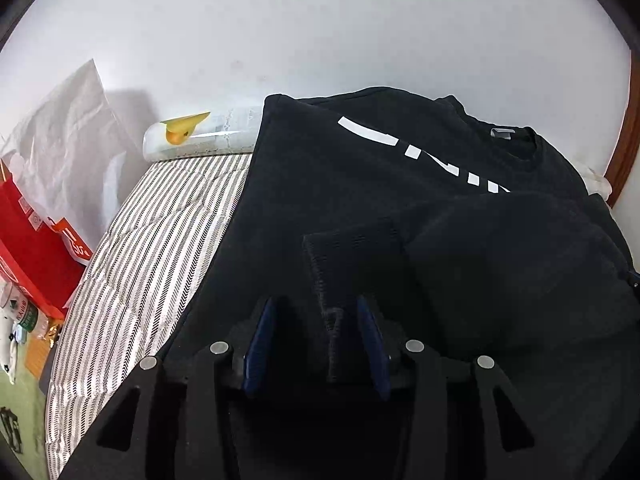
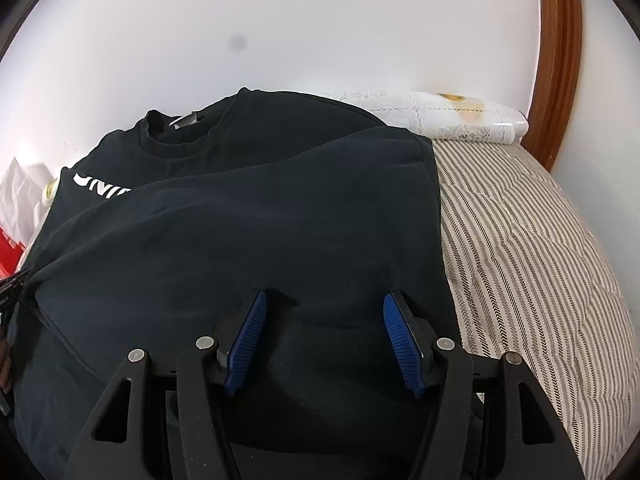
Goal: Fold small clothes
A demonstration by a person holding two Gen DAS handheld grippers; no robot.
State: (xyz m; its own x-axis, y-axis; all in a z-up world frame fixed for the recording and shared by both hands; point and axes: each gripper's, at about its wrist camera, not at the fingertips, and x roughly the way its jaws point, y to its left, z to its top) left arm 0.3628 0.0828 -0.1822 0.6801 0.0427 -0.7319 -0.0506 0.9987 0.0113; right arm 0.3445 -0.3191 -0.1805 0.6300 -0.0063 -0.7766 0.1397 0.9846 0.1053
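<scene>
A black sweatshirt [image 1: 360, 184] with white lettering lies on the striped bed cover [image 1: 160, 240], collar toward the wall. A fold of it lies over the front; it also shows in the right wrist view [image 2: 248, 216]. My left gripper [image 1: 316, 320] hovers low over the sweatshirt's lower part, jaws open, with a ribbed black cuff [image 1: 352, 264] lying between and ahead of the blue pads. My right gripper [image 2: 324, 320] is open and empty, low over the folded-over layer near the sweatshirt's right edge.
A clear lace-trimmed roll with a yellow patch [image 1: 200, 136] lies along the wall, seen also in the right wrist view [image 2: 460, 120]. Red boxes [image 1: 36, 240] and white paper [image 1: 68, 136] stand left of the bed. A wooden frame [image 2: 560, 60] curves at the right.
</scene>
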